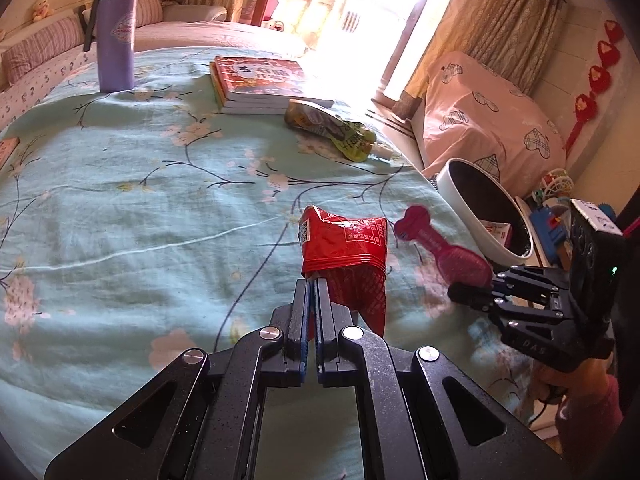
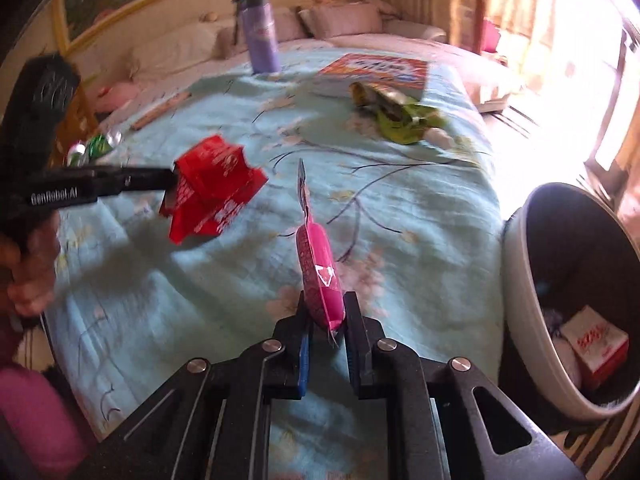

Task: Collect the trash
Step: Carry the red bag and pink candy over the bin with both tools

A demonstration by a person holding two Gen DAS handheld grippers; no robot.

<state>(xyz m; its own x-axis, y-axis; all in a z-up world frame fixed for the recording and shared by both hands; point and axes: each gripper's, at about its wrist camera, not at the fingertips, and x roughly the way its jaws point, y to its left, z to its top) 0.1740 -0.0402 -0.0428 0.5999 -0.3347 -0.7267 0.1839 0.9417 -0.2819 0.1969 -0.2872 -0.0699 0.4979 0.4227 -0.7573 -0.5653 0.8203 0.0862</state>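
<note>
1. Trash was held in both tools at once: a red wrapper [image 1: 346,256] was pinched at its lower edge by the left gripper [image 1: 313,280], whose jaws were clenched almost flat on the thin foil, and a pink pouch [image 2: 320,272] was grasped between the jaws of the right gripper [image 2: 324,312], which were kept further apart by the pouch's thickness.
2. Both pieces were lifted clear of the bed [image 1: 120,220], the red wrapper to the left and the pink pouch to the right, apparently so that they could be carried together to the bin [image 2: 520,280].
3. That bin, white-rimmed and dark inside, stood off the right edge of the bed, near the right gripper; a red-and-white carton [image 2: 596,348] was already lying in it.
4. A green pouch [image 1: 336,126] was left on the far right of the bed, touching a stack of books [image 1: 260,80]; it was judged to be trash not yet collected.
5. A purple tumbler [image 1: 116,36] stood upright at the far left.
6. The bed was covered by a pale green floral sheet, and strong daylight was admitted through a curtained window at the far side of the room.
</note>
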